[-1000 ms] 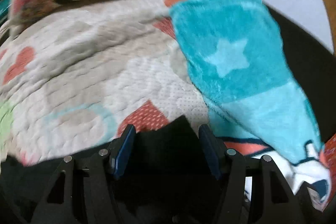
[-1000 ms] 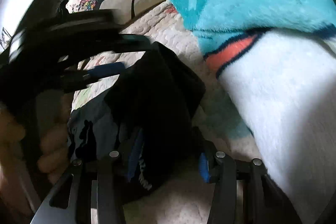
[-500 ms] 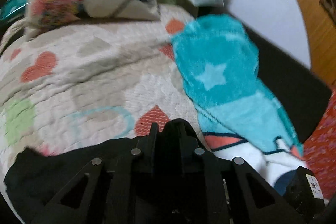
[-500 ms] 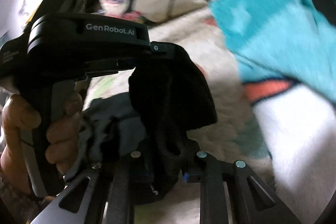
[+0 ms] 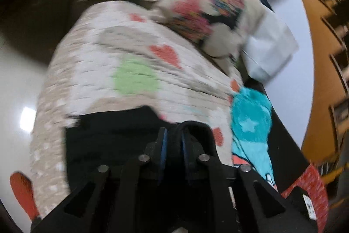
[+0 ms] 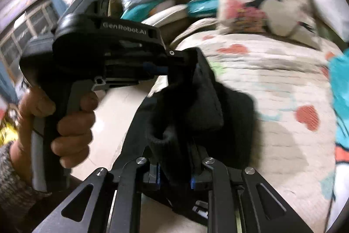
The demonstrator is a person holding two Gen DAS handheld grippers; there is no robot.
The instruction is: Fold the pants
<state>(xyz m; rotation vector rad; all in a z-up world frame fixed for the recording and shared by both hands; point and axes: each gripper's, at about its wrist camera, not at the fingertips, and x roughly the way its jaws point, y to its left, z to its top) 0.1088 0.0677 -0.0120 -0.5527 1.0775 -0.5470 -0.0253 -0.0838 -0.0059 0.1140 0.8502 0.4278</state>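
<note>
The black pants lie partly on a quilted bed cover printed with hearts. My left gripper is shut on a raised fold of the black cloth, which bulges over its blue pads. In the right wrist view the pants hang bunched between both tools. My right gripper is shut on a thick ribbed edge of them. The left gripper, held by a hand, pinches the cloth higher up, to the left. Both views are blurred.
A floral pillow and a white bag sit at the head of the bed. A teal star blanket lies along the right side. Pale floor shows past the bed's left edge.
Both grippers have shut on the black pants and lifted them, swinging left across the bed and rolling. The teal blanket has slid from centre to the right edge of both views.
</note>
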